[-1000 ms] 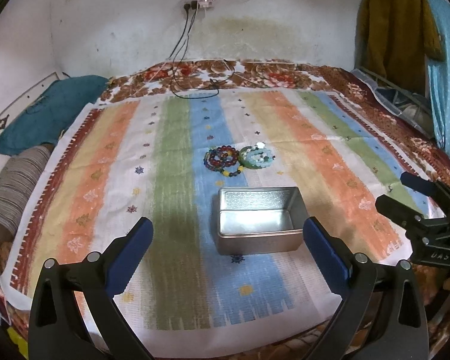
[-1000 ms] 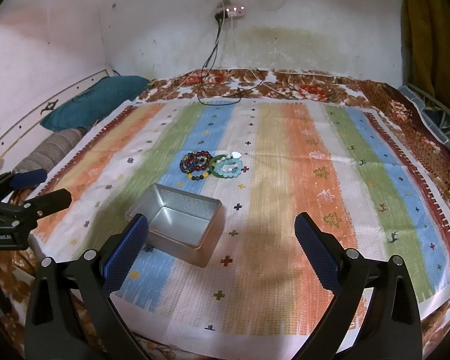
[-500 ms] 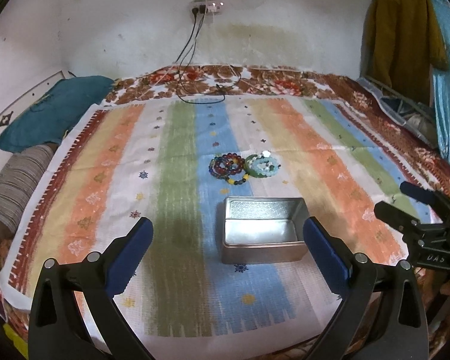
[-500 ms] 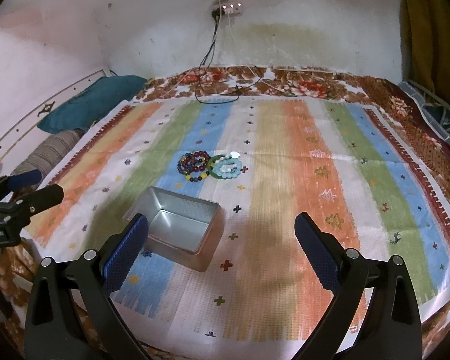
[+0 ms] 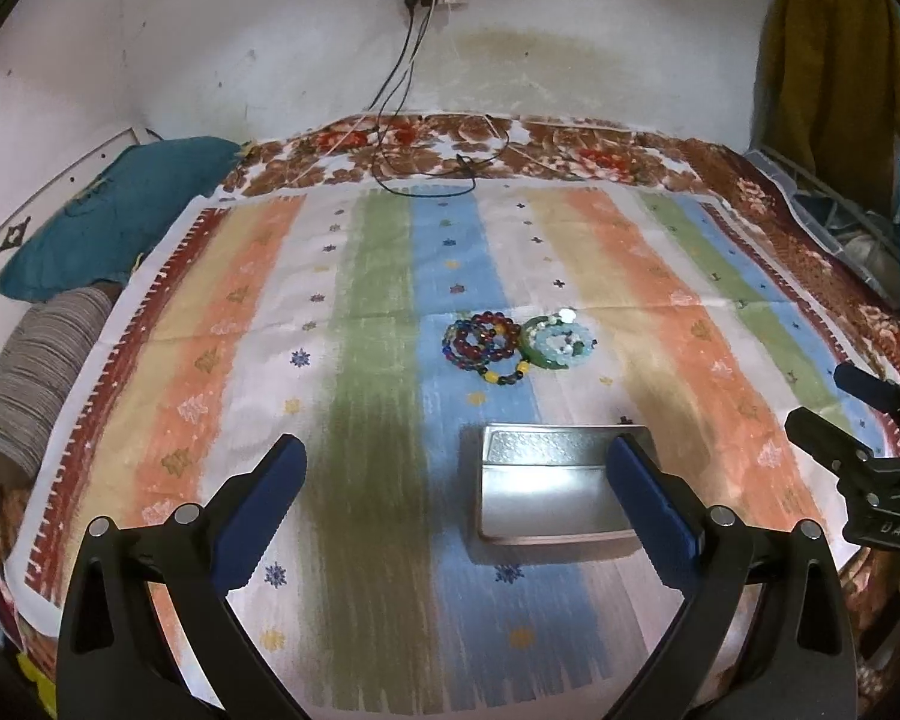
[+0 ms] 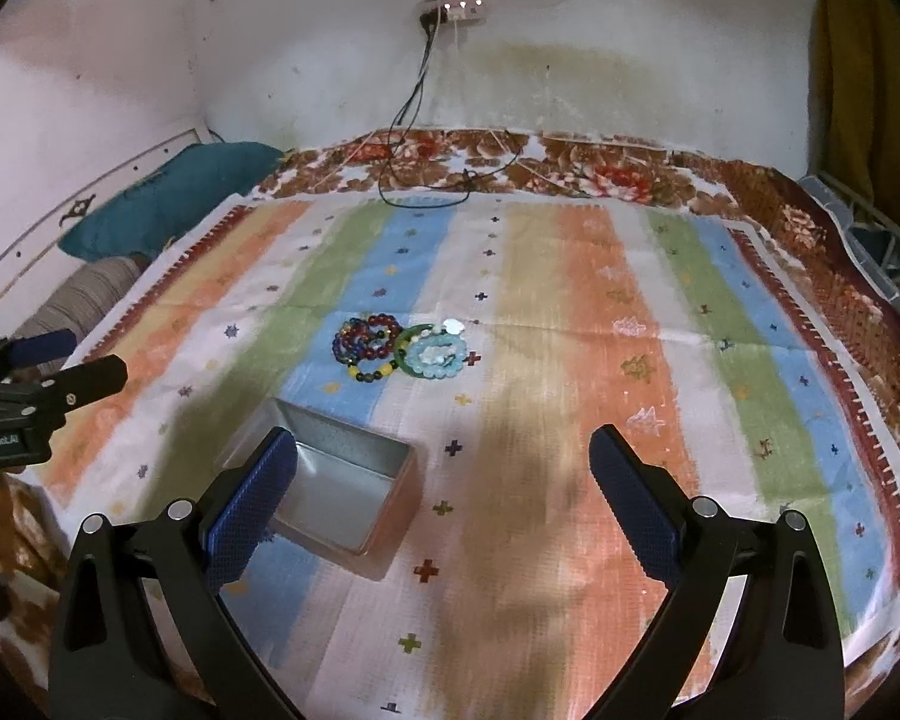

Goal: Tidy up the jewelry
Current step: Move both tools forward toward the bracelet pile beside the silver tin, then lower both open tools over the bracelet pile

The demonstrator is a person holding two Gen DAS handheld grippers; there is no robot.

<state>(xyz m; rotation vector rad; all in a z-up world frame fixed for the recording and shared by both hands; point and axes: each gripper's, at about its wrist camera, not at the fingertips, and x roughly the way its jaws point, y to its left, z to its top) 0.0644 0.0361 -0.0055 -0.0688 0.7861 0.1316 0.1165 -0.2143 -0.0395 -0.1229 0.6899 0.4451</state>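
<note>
Two grippers, both spread wide, nothing held: left gripper (image 5: pixel 457 498) and right gripper (image 6: pixel 443 489) hover over the striped cloth (image 6: pixel 570 312). Metal tin (image 5: pixel 549 495) sits open just ahead, approx 1 o'clock from left. Bracelets (image 5: pixel 519 342) heaped beyond tin at 12, apart from it.

the tin (image 5: pixel 551 495) is bare metal, its inside dull silver with a soft sheen. the bracelets (image 5: pixel 513 345) are glossy beads, glassy or stone-like. the striped cloth (image 5: pixel 354 396) is matt and coarsely woven. gripper fingers (image 6: pixel 252 507) carry blue ribbed pads on matt black plastic.
</note>
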